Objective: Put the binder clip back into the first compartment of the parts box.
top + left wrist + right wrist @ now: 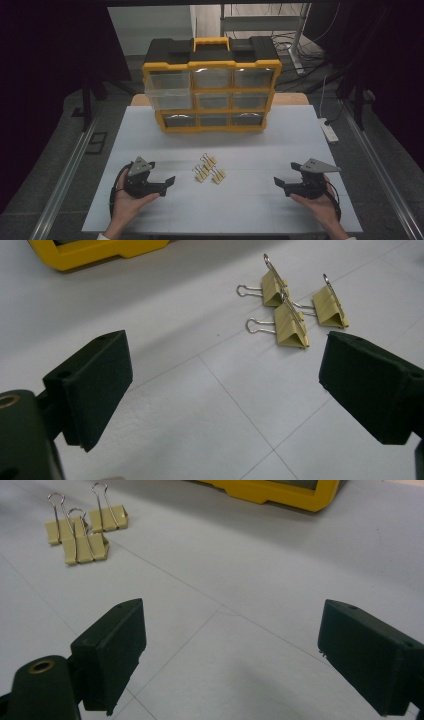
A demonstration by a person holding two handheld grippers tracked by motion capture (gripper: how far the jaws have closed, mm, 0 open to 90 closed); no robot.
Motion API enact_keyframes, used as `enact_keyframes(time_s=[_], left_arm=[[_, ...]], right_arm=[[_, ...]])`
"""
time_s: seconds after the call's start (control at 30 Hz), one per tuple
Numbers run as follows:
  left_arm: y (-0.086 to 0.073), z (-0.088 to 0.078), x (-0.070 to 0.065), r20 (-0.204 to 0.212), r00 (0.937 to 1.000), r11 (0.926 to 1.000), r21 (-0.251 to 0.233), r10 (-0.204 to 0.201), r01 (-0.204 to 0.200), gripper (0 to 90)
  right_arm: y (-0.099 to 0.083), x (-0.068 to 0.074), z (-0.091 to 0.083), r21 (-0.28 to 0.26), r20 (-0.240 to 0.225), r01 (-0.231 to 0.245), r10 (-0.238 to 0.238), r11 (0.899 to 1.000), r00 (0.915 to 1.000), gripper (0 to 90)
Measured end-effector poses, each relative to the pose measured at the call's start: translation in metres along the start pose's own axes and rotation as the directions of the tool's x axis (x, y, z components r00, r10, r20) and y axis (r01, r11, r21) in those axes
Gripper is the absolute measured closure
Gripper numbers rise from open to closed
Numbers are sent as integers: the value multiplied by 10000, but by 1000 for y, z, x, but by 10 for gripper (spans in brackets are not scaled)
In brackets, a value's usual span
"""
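Observation:
Three yellow binder clips (209, 169) lie close together on the white table, in front of a yellow and black drawer organizer (212, 85). In the left gripper view the binder clips (292, 305) lie ahead and to the right of my open left gripper (225, 382). In the right gripper view the binder clips (82, 527) lie ahead at the upper left of my open right gripper (232, 655). From above, my left gripper (162, 181) rests at the front left and my right gripper (284, 184) at the front right. Neither holds anything.
One clear drawer (168, 98) at the organizer's left side sticks out. The white table (240, 210) ends close to the hands at the front. A power strip (328, 130) lies beyond the right edge, with cables and a metal frame behind.

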State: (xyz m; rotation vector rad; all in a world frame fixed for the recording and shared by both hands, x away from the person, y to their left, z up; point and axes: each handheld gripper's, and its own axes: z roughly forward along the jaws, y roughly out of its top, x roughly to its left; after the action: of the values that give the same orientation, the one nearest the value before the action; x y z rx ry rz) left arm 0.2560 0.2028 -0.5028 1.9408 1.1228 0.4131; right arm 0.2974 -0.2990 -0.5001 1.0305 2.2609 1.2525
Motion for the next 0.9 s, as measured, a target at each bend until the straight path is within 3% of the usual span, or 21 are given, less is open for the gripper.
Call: enact_keyframes(time_s=[0.17, 0.53, 0.9], left_arm=[[0, -2, 1, 78, 9998, 9998, -103, -175, 176, 80], [-4, 1, 0, 158, 9998, 9999, -26, -123, 123, 84], [-2, 2, -1, 262, 9996, 10000, 59, -59, 58, 92]], right_arm=[[-2, -1, 2, 75, 4, 30, -30, 10000, 10000, 127], [-5, 1, 1, 189, 71, -202, 200, 9996, 9998, 138], [-4, 4, 3, 270, 72, -40, 39, 9996, 10000, 141]])
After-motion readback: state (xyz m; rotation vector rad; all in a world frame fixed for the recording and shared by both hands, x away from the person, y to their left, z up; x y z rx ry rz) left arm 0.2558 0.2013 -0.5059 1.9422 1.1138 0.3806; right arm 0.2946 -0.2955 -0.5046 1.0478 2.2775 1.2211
